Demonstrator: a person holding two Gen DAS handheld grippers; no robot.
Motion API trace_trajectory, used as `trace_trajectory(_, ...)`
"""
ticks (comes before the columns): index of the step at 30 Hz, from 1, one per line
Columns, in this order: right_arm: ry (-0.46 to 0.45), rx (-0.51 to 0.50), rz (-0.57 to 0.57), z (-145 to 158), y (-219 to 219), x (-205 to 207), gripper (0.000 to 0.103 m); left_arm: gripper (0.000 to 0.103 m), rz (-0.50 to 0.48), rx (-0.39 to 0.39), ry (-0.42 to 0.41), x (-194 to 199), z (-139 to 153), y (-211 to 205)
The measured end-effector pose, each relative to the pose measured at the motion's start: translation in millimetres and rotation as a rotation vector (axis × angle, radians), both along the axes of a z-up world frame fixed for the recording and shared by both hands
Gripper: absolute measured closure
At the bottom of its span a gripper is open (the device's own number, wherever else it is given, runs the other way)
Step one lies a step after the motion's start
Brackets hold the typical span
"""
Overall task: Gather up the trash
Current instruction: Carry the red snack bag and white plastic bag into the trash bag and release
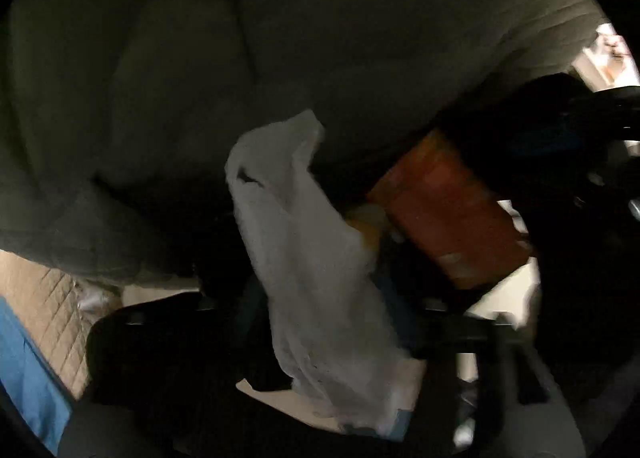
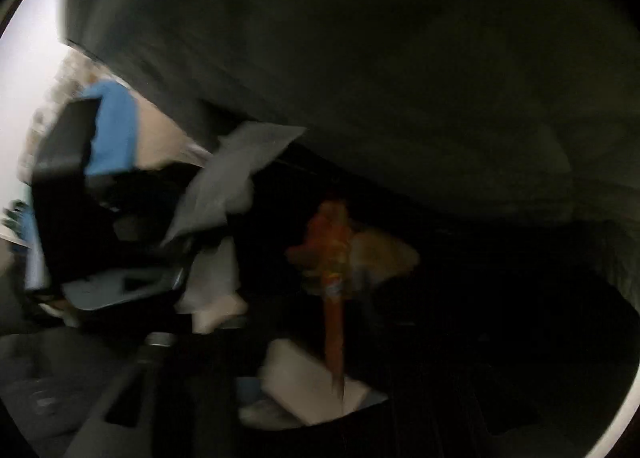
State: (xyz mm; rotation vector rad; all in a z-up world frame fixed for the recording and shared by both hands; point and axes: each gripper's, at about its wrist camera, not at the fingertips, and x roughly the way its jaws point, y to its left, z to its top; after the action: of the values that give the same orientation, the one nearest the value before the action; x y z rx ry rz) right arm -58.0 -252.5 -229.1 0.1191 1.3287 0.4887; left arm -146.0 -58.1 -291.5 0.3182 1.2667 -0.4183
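Translucent white plastic, thin and crumpled, hangs through the middle of the left wrist view: a plastic bag [image 1: 316,270] running from 12 o'clock down toward 6. At its 2 o'clock lies an orange wrapper [image 1: 448,209], glossy and oblong, touching the bag's edge. Dull grey-green fabric [image 1: 240,57] fills the upper half. The left gripper [image 1: 320,398] is dark and blurred; its grip cannot be made out. In the right wrist view the right gripper [image 2: 280,398] seems to pinch the wrapper's narrow tail, though blur leaves this uncertain.
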Motion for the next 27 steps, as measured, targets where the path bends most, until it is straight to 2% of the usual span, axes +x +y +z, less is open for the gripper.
trace_trajectory(3,0.015,0.030,0.015,5.8,-4.4,-8.3,0.052,0.038,-0.021,0.019,0.059,2.4,-13.9,2.6)
trace_trajectory(5,-0.014,0.047,0.036,24.3,-8.2,-18.3,0.052,0.034,-0.043,0.012,0.061,-4.0,-9.8,4.9)
trace_trajectory(9,-0.151,0.095,0.078,94.6,-25.9,-50.8,0.051,0.030,-0.095,0.021,-0.010,-18.2,23.7,1.4)
trace_trajectory(10,-0.197,0.102,0.087,117.8,-31.8,-55.9,0.051,0.026,-0.104,0.021,-0.038,-21.5,38.4,2.6)
trace_trajectory(12,-0.273,0.144,0.090,156.6,-47.2,-56.0,0.046,0.020,-0.113,0.008,-0.078,-18.6,59.2,5.1)
trace_trajectory(14,-0.342,0.181,0.065,192.6,-62.3,-49.0,0.044,0.019,-0.112,-0.003,-0.108,-18.5,79.1,9.0)
trace_trajectory(18,-0.468,0.236,-0.050,251.1,-104.4,-2.6,0.042,0.019,-0.097,-0.026,-0.168,-18.7,116.3,19.4)
trace_trajectory(21,-0.546,0.125,-0.168,279.9,-127.1,45.4,0.038,0.019,-0.088,-0.067,-0.216,-22.7,152.5,24.7)
trace_trajectory(24,-0.562,-0.027,-0.266,282.9,-143.8,110.7,0.036,0.019,-0.062,-0.147,-0.302,-21.5,203.9,33.0)
trace_trajectory(27,-0.488,-0.063,-0.354,265.5,-160.8,178.2,0.035,0.013,0.016,-0.167,-0.398,-8.2,242.6,36.0)
